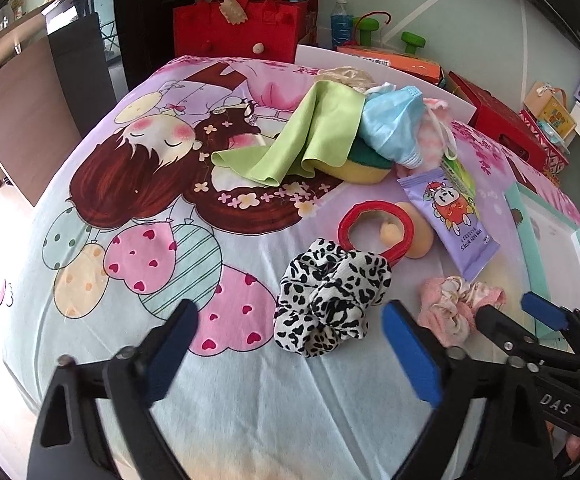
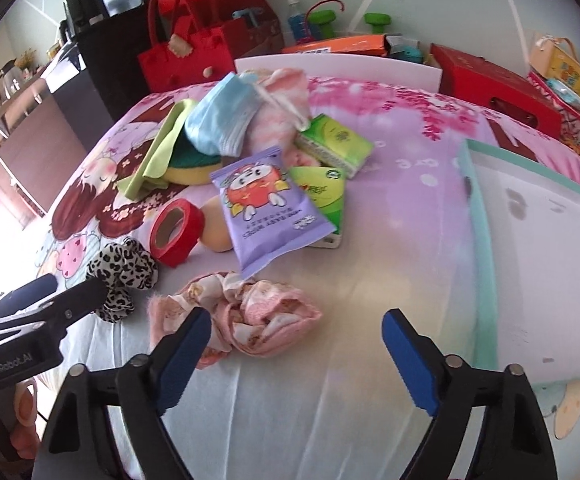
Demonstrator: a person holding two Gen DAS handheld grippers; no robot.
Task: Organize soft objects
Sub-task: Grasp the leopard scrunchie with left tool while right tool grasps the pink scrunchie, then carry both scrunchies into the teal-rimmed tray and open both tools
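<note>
A black-and-white leopard scrunchie (image 1: 330,296) lies on the cartoon bedsheet (image 1: 129,200), just ahead of and between the blue pads of my left gripper (image 1: 290,320), which stands open without touching it. To its right lies a crumpled pink printed scrunchie (image 2: 249,312). My right gripper (image 2: 298,320) is open over the pink scrunchie's near edge, its left pad (image 2: 187,344) partly covering the fabric. Each gripper shows in the other's view: the right gripper (image 1: 510,308) and the left gripper (image 2: 71,284). A hand holds the left gripper at the lower left.
Farther back lie a green cloth (image 1: 310,128), blue face mask (image 1: 394,120), yellow sponge (image 1: 366,164), red tape roll (image 1: 378,228), peach ball (image 1: 418,236), purple wipes pack (image 2: 265,208) and green tissue packs (image 2: 334,140). A teal-rimmed white tray (image 2: 478,240) sits right. Red bag (image 1: 233,28) and boxes stand behind.
</note>
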